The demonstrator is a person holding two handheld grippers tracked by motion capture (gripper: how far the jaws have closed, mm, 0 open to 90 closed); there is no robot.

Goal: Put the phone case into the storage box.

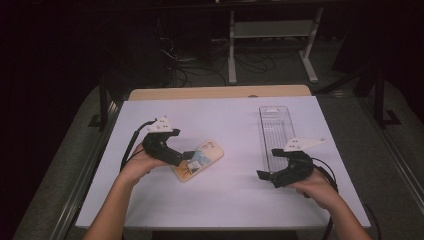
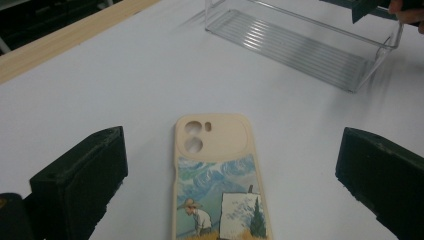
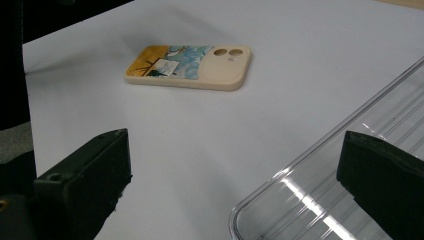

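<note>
The left gripper [image 1: 187, 156] hovers over the near end of the phone case [image 1: 198, 159], which lies flat, printed back up, on the white table [image 1: 220, 120], left of centre. In the left gripper view the jaws stand wide apart, one on either side of the phone case [image 2: 220, 185], neither touching it; the camera cut-outs point away from the gripper toward the clear tray [image 2: 295, 45]. The right gripper [image 1: 265, 175] rests at the near end of the clear tray [image 1: 277, 131], well apart from the case; its jaws are likewise spread, with the tray's rounded corner [image 3: 320, 200] between them and nothing clamped. The step in hand is judged to be a pick-up of the case, probably for transfer to the tray. To do it well, the left gripper should descend until its pads meet the table, stay centred across the case's long edges, and close squarely on them; a thin, flat shell may slide or tip if gripped off-centre or too high. The right gripper could steady the tray.
</note>
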